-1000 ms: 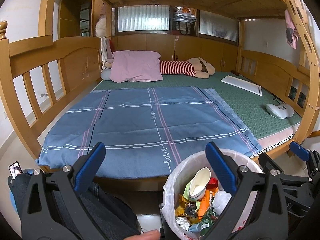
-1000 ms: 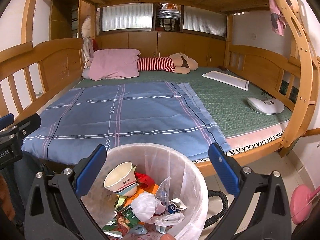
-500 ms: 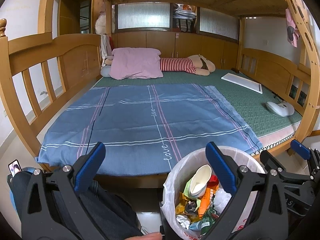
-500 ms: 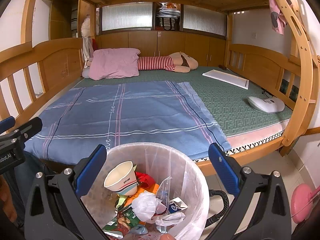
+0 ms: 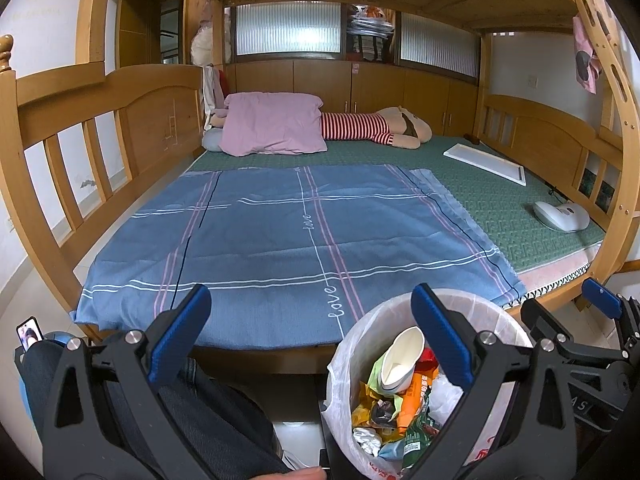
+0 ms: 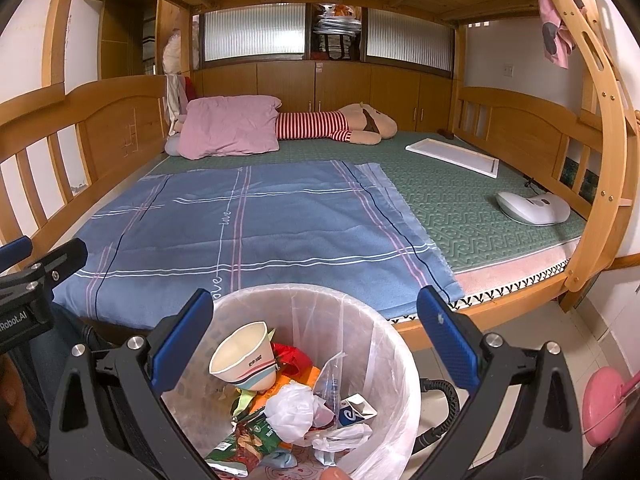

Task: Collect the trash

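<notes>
A: Since the lined trash bin (image 6: 296, 380) right below the right hand-held gripper (image 6: 316, 336) already holds a paper cup (image 6: 246, 356), snack wrappers (image 6: 244, 444) and crumpled plastic (image 6: 292, 404), how much collecting would you say is left?

B: Little, by my judgement. The blue plaid sheet (image 5: 288, 248) ahead of both tools lies flat with no litter on it, and the green mattress (image 5: 500, 208) beyond shows only a white board (image 5: 484, 160) and a white device (image 5: 560, 216), which don't look like trash. Anything on the floor out of view I can't speak for.

A: And the tools themselves?

B: Both carry nothing. The right one's blue fingers (image 6: 180, 336) stand wide apart over the bin's mouth; the left hand-held gripper (image 5: 308, 340) is equally spread, with the bin low to its right and the person's trouser leg (image 5: 208, 412) under it.

A: Room to move?

B: Plenty forward over the bed. The bed's wooden front rail (image 6: 480, 312) sits just past the bin, the slatted side rail (image 5: 60, 152) closes the far left, and the curved ladder post (image 6: 604, 152) stands to the right. The two tools are near each other, so any sideways swing needs care.
</notes>
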Demonstrator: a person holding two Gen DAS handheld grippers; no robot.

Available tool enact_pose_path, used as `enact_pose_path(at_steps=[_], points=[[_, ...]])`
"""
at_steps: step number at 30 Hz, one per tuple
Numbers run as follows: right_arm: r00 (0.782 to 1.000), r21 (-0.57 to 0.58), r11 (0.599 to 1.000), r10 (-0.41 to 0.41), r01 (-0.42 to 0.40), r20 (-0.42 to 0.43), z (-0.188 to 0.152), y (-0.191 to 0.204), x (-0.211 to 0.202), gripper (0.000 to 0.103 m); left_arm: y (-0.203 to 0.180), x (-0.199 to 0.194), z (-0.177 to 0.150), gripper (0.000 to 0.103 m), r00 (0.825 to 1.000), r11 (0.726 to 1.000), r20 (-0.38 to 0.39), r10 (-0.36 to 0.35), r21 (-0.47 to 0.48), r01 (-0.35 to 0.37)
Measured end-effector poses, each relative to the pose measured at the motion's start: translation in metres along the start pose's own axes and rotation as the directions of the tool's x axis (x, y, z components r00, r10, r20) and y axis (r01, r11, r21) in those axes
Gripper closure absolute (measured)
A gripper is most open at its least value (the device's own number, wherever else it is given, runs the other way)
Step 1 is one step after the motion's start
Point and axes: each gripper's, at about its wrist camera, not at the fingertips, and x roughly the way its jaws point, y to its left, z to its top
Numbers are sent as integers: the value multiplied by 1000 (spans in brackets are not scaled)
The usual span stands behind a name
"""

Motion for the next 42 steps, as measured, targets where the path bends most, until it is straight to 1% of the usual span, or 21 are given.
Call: enact_pose_path(at_steps=[22,32,42], points=[[1000,0,1000,1,-1,-1,-1,2,0,4,5,2,-6,3,1000,1000,-5,-10,-3,10],[1000,-1,1000,2,-2,-2,-3,3,2,4,4,3,-5,3,1000,1000,-12,-4,1,4],[1000,0,1000,4,-4,-6,-3,5,2,4,6,8,-5,3,999,1000,-33,-13,-4,13]])
